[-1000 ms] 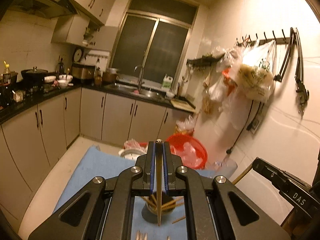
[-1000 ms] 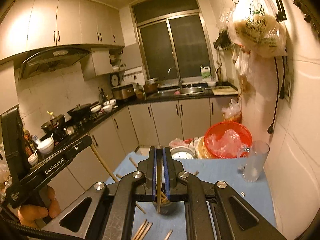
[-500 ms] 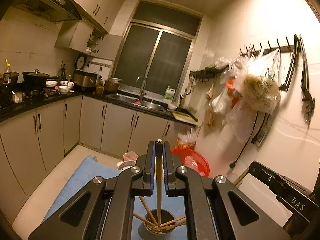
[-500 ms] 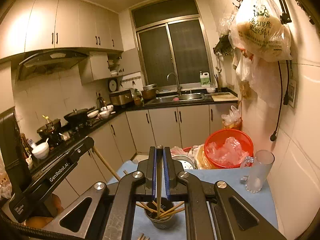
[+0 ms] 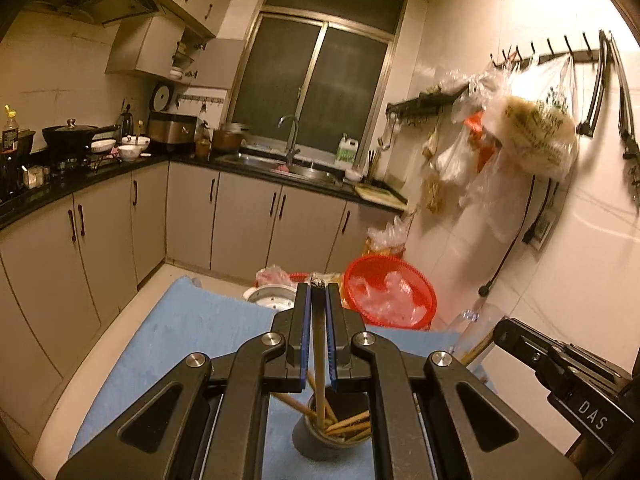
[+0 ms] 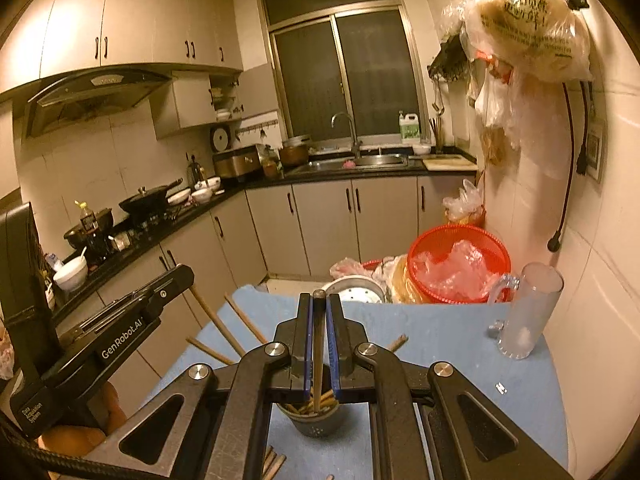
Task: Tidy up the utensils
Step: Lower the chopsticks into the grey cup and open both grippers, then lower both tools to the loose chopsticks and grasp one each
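A dark utensil cup (image 5: 320,442) holding several wooden chopsticks stands on the blue cloth (image 5: 192,332); it also shows in the right wrist view (image 6: 316,420). My left gripper (image 5: 318,286) is shut on one chopstick (image 5: 319,364), upright, its lower end inside the cup. My right gripper (image 6: 318,296) is shut on another chopstick (image 6: 317,360), upright, its tip in the same cup. Both grippers hover just above the cup. Loose chopsticks (image 6: 272,462) lie on the cloth near me.
A clear glass mug (image 6: 526,312) stands at the table's right by the wall. A red basket (image 6: 460,264) and a metal pot (image 6: 356,290) sit beyond the table's far edge. Kitchen cabinets (image 5: 248,224) and bags hanging on the wall (image 5: 532,136) lie further off.
Both grippers have tilted and lowered, so the cup moved up in view and both held chopsticks now reach into it.
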Demonstrator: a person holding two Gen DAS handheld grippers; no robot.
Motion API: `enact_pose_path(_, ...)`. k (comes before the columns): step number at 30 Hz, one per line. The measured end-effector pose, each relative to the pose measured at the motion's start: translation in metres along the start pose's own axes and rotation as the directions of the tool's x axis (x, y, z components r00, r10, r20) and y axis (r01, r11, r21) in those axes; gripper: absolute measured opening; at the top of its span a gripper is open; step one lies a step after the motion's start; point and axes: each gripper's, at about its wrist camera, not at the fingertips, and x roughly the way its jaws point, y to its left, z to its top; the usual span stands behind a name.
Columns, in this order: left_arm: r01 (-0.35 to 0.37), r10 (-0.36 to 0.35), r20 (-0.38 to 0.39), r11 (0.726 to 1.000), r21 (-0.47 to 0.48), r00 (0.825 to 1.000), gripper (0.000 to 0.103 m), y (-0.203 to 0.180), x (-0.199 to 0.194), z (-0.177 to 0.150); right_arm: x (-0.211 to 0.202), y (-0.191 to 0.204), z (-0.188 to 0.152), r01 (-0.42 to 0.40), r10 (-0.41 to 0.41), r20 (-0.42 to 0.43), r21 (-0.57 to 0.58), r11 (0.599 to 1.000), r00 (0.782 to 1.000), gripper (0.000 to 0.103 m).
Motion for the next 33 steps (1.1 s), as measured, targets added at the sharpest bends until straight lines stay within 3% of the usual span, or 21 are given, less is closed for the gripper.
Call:
enact_pose_path(9,-0.016,0.016,-0.068,1.0,0.007,0.998,0.007,0.005,0.013,-0.023,0.021,-0.008,-0.019,0.017,-0.016,-0.074,0.013,1.0,0.997,0.007)
enact_pose_path(17,-0.027,0.028,-0.091,1.0,0.008,0.995,0.007,0.004,0.016,-0.03,0.02,-0.016,-0.022,0.028,-0.026,-0.082,0.034,0.999,0.996,0.007)
enact_pose_path(20,-0.024,0.023,-0.108,1.0,-0.007,0.994,0.008,0.006,0.016,-0.029,0.016,-0.018,-0.022,0.027,-0.023,-0.077,0.049,0.998,0.997,0.013)
enact_pose_path(21,-0.023,0.021,-0.111,1.0,-0.01,0.994,0.01,0.007,0.016,-0.029,0.015,-0.019,-0.022,0.026,-0.022,-0.077,0.051,0.998,0.997,0.018)
enact_pose_path(23,-0.027,0.025,-0.108,1.0,-0.015,0.994,0.037,0.009,0.011,-0.028,0.012,-0.019,-0.021,0.026,-0.022,-0.076,0.055,0.998,0.997,0.023)
enact_pose_path(24,-0.028,0.026,-0.096,0.999,-0.019,0.995,0.044,0.01,0.007,-0.027,0.008,-0.02,-0.022,0.024,-0.02,-0.072,0.06,0.998,0.997,0.026)
enact_pose_path(27,-0.027,0.026,-0.072,0.999,-0.024,0.997,0.049,0.013,-0.008,-0.027,-0.002,-0.022,-0.023,0.022,-0.018,-0.06,0.069,0.997,0.998,0.035)
enact_pose_path(30,-0.03,0.027,-0.073,0.999,-0.041,0.997,0.07,0.022,-0.025,-0.034,-0.017,-0.027,-0.028,0.024,-0.019,-0.047,0.099,0.995,0.999,0.063)
enact_pose_path(31,-0.031,0.027,-0.077,0.998,-0.051,0.997,0.076,0.026,-0.03,-0.038,-0.023,-0.029,-0.031,0.021,-0.017,-0.04,0.114,0.993,0.999,0.067)
enact_pose_path(33,-0.032,0.025,-0.1,0.997,-0.075,0.995,0.079,0.035,-0.038,-0.048,-0.033,-0.031,-0.041,0.008,-0.002,-0.044,0.134,0.991,0.999,0.07)
